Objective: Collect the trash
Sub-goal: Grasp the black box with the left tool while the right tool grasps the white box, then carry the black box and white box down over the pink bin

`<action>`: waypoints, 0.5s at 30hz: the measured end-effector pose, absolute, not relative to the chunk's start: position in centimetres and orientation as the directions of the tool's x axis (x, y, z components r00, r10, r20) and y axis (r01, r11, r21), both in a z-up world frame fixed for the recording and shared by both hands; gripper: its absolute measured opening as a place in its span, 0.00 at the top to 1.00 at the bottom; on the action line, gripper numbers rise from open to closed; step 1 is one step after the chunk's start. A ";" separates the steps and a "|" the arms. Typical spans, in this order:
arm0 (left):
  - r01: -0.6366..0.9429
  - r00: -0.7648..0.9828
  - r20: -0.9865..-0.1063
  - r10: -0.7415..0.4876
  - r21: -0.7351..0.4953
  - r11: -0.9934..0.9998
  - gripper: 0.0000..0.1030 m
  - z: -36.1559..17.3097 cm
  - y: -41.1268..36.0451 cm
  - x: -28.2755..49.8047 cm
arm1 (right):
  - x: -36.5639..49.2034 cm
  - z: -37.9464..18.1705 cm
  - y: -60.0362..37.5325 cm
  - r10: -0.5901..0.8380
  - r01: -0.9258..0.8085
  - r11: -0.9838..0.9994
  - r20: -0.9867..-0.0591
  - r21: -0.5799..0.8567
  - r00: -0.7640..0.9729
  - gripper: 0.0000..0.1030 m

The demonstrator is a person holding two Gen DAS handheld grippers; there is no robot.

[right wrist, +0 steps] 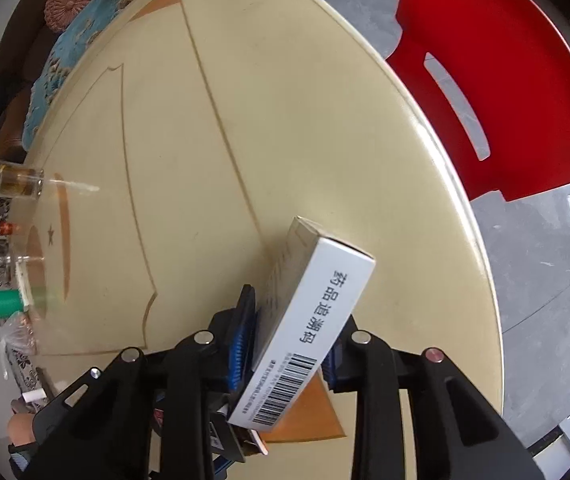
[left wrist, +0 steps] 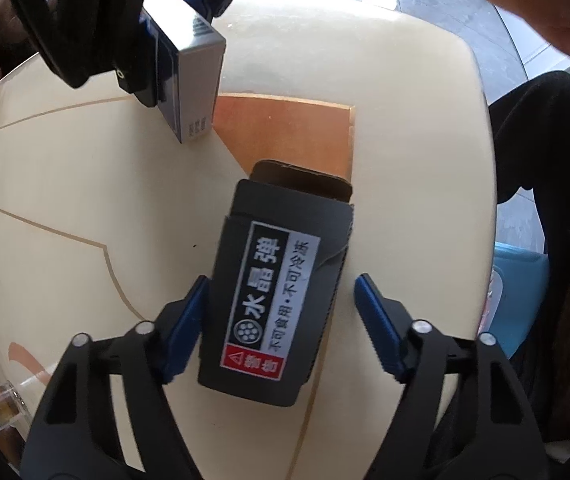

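Cream tabletop [right wrist: 285, 120] lay bare toward twelve o'clock as my right gripper [right wrist: 289, 344] clamped a white carton [right wrist: 309, 328] and my left gripper [left wrist: 281, 320] straddled, unclenched, a black box [left wrist: 273, 292].

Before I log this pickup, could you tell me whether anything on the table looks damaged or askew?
The black box on the table has its far end flap open, showing brown cardboard, and it lies slanted between the left gripper jaws, touching only one pad. The white box sits tilted in the right gripper.

Cream round table [right wrist: 285, 120] with tan inlay; red plastic chair [right wrist: 505, 80] beside it — grey glossy floor [right wrist: 545, 280].
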State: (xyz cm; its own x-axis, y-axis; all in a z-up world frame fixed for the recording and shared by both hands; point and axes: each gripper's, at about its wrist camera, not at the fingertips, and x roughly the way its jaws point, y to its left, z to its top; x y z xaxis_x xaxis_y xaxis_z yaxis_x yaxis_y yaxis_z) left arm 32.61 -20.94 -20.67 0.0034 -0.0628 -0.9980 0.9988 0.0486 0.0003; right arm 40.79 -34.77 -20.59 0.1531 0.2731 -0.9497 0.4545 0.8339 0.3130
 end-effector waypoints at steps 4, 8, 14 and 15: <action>0.993 0.011 -0.996 -0.091 0.000 0.121 0.41 -20.2 -20.6 33.3 | 40.4 -20.6 -34.2 0.281 0.435 0.841 -0.947 0.322 0.156 0.74; 0.980 0.040 -0.990 -0.138 0.012 0.199 0.42 -19.8 -19.2 33.5 | 40.1 -19.7 -33.1 0.259 0.387 0.870 -0.951 0.307 0.171 0.78; 0.952 0.107 -0.975 -0.196 0.044 0.303 0.42 -19.5 -16.6 32.9 | 39.3 -18.0 -31.1 0.209 0.288 0.922 -0.958 0.260 0.196 0.79; 0.947 0.120 -0.972 -0.202 0.050 0.319 0.42 -19.5 -15.9 32.6 | 39.0 -17.8 -30.7 0.212 0.274 0.925 -0.957 0.262 0.200 0.79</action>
